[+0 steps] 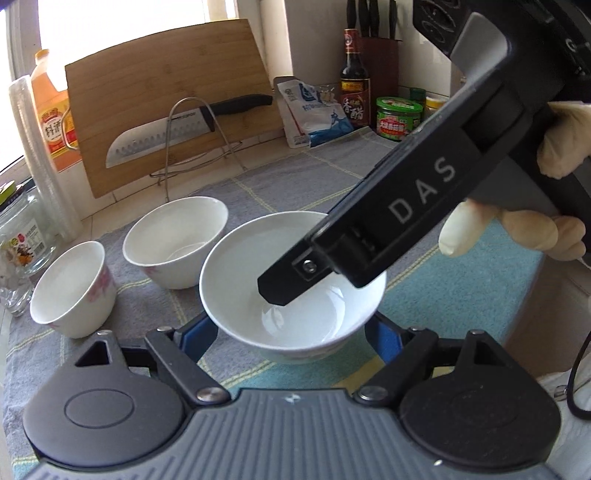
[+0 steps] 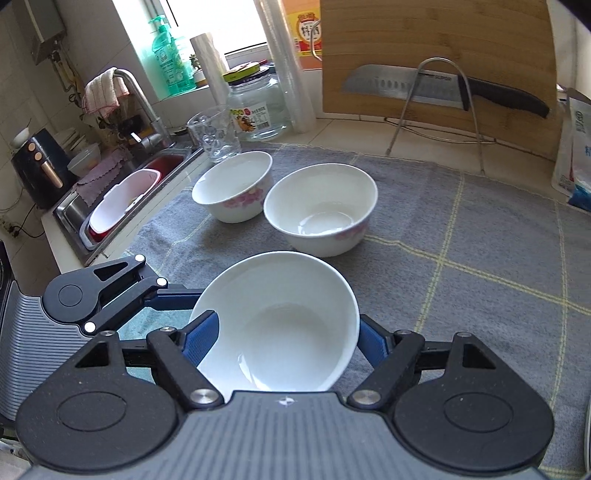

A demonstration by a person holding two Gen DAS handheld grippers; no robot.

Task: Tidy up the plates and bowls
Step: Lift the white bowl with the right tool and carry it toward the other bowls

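Kitchen counter by a window, daylight.
Grey checked cloth [image 2: 461, 236] covers the tiled counter [image 2: 332, 136]; teal patch of it nearest the camera in the left view. Bamboo board [image 1: 166, 110] leans on the wall, knife [image 1: 177, 133] on a wire rack [image 1: 192, 147] in front of it. Right of that: salt bag [image 1: 314, 114], vinegar bottle [image 1: 354, 81], green-lid jar [image 1: 399, 118], knife block [image 1: 380, 48]. Left: orange jug [image 1: 51, 110], glass jar [image 2: 258, 107], tumbler [image 2: 214, 133]. Steel sink [image 2: 110, 206] with faucet [image 2: 140, 99], rag on it; soap bottle [image 2: 170, 59] on the sill. Window [image 2: 221, 22] blown out bright, white tile walls.
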